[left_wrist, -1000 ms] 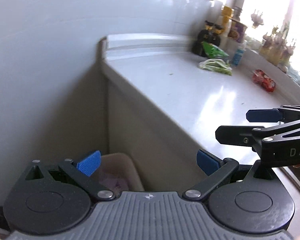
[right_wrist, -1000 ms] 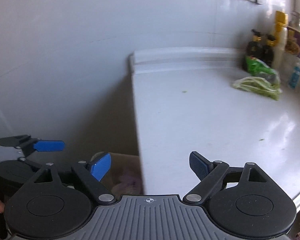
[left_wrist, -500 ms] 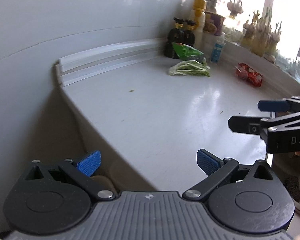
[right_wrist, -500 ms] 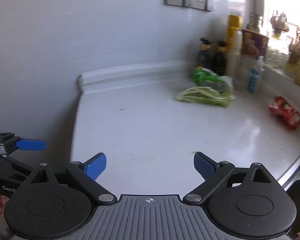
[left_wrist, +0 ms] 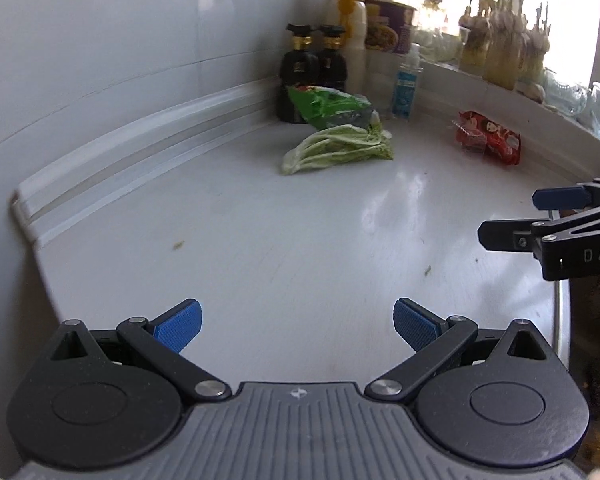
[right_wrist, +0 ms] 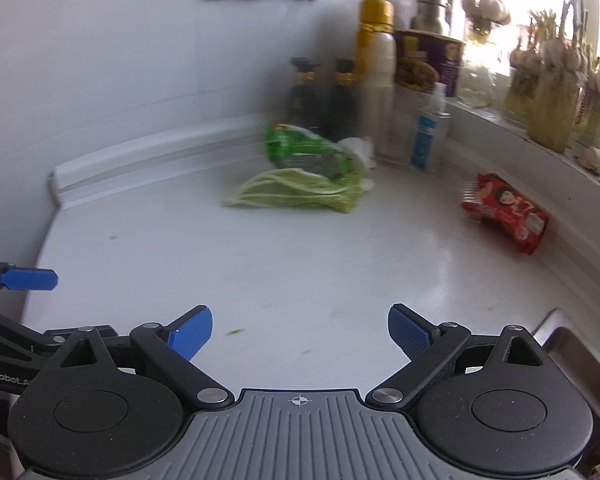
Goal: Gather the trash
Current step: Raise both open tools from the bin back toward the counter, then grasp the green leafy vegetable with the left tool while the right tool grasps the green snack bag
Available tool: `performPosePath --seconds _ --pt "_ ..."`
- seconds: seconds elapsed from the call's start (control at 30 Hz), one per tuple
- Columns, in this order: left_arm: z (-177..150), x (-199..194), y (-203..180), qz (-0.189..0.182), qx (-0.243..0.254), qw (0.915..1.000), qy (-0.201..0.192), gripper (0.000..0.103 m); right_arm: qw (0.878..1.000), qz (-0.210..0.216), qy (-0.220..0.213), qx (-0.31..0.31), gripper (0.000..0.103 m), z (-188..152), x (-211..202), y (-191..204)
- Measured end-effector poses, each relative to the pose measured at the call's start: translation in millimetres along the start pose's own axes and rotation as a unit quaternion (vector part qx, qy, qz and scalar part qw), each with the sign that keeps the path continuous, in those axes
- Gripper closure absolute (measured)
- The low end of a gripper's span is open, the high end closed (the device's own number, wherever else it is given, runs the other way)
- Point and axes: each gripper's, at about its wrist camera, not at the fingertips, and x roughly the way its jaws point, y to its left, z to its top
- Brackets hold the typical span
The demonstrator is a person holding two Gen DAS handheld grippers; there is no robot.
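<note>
Jaws on left gripper (left_wrist: pixel 296 326) and right gripper (right_wrist: pixel 299 330) spread wide, nothing between, both above the near edge of the white countertop (left_wrist: pixel 308 240); right pair just widened. Farther on, trash to collect: limp cabbage leaves (right_wrist: pixel 296 190) touching a green wrapper (right_wrist: pixel 304 150), red snack packet (right_wrist: pixel 504 212) well apart by the window ledge. Beyond, dark bottles (left_wrist: pixel 314 68) against the wall. Best approached low, pinching the wrapper alone, clear of bottles.
</note>
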Motion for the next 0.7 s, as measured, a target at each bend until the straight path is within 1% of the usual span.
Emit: performPosePath --seconds 0.17,0.4,0.53,0.6,0.7 --pt "19 25 -2 -0.011 0.024 0.9991 -0.032 0.001 1.000 -0.020 0.002 -0.011 0.006 9 25 -30" --pt "53 63 2 -0.055 0.044 0.9959 -0.057 0.001 0.999 -0.036 -0.005 -0.008 0.006 25 60 -75" --pt "74 88 -1 -0.083 0.063 0.9930 -0.056 0.001 1.000 -0.011 -0.006 0.006 0.006 45 79 -88" --pt "82 100 -2 -0.092 0.067 0.9920 -0.054 0.001 1.000 0.006 -0.014 0.010 0.006 57 87 -88" --pt "91 113 -3 -0.099 0.068 0.9911 -0.057 0.005 0.999 0.029 -0.032 0.006 0.006 77 101 -81"
